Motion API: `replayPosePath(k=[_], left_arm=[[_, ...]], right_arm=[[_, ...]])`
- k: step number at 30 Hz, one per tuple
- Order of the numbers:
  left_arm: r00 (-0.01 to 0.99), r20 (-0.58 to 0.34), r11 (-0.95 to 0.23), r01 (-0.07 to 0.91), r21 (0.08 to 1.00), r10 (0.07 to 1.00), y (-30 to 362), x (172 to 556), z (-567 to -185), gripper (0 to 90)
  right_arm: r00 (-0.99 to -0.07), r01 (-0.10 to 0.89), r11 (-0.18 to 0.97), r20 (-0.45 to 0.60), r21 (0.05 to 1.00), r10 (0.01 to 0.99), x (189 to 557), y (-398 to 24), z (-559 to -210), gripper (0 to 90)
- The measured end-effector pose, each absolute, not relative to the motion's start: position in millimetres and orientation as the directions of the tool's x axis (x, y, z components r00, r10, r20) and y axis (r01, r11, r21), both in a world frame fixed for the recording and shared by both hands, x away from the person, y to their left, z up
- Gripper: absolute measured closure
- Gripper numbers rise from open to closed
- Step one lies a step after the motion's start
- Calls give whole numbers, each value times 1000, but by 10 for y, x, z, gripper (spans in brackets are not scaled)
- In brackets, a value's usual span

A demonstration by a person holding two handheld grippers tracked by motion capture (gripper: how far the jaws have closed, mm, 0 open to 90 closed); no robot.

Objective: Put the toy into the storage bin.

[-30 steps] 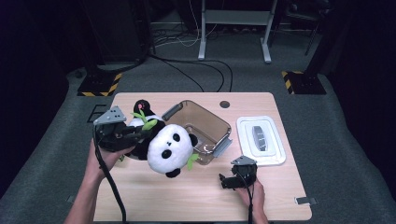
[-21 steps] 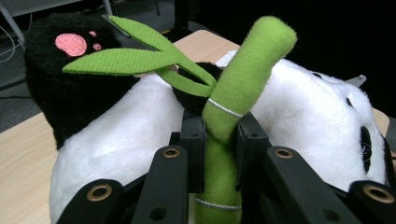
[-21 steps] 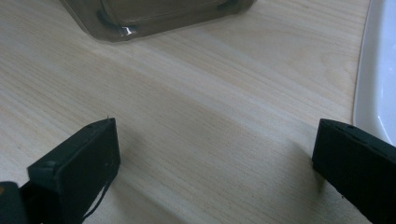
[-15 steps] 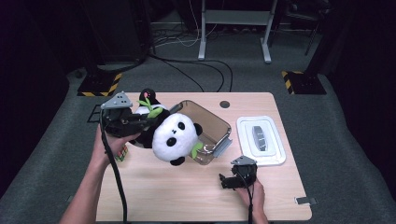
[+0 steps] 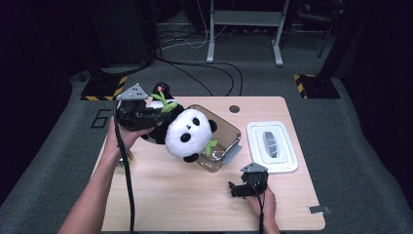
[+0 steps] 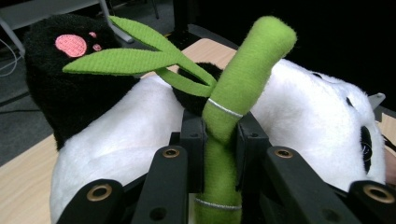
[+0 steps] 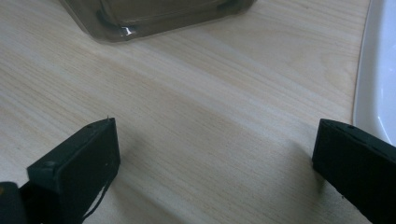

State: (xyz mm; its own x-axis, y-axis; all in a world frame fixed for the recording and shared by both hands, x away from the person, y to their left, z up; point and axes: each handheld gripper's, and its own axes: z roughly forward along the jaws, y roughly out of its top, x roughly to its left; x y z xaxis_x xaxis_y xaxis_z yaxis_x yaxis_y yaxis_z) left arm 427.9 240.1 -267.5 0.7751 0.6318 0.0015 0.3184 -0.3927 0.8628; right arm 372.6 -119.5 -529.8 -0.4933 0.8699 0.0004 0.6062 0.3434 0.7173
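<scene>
A black-and-white panda plush hangs tilted above the table, its head over the near left rim of a clear brownish plastic tub. My left gripper is shut on the plush's green bamboo stalk; both black pads squeeze the stalk just below its leaves. The panda's white body and a black foot with a pink sole lie behind the stalk. My right gripper rests on the wooden table near the front, jaws wide open with nothing between them.
A white lid lies flat to the right of the tub. A small colourful cube sits under my left forearm near the table's left edge. A small tag lies at the front right corner. Cables and table legs stand on the floor beyond.
My left gripper has lifted the panda and carried it away from me and to the right, bringing its head over the tub's rim. The right gripper has stayed put.
</scene>
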Motion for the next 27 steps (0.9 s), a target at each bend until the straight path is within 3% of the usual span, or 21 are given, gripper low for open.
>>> replayPosePath(k=[27], left_arm=[[802, -31, -373, 311, 874, 596, 2064, 4759, -2786, 771]], right_arm=[[-484, 613, 334, 6, 716, 875, 3723, -1191, -5296, 2]])
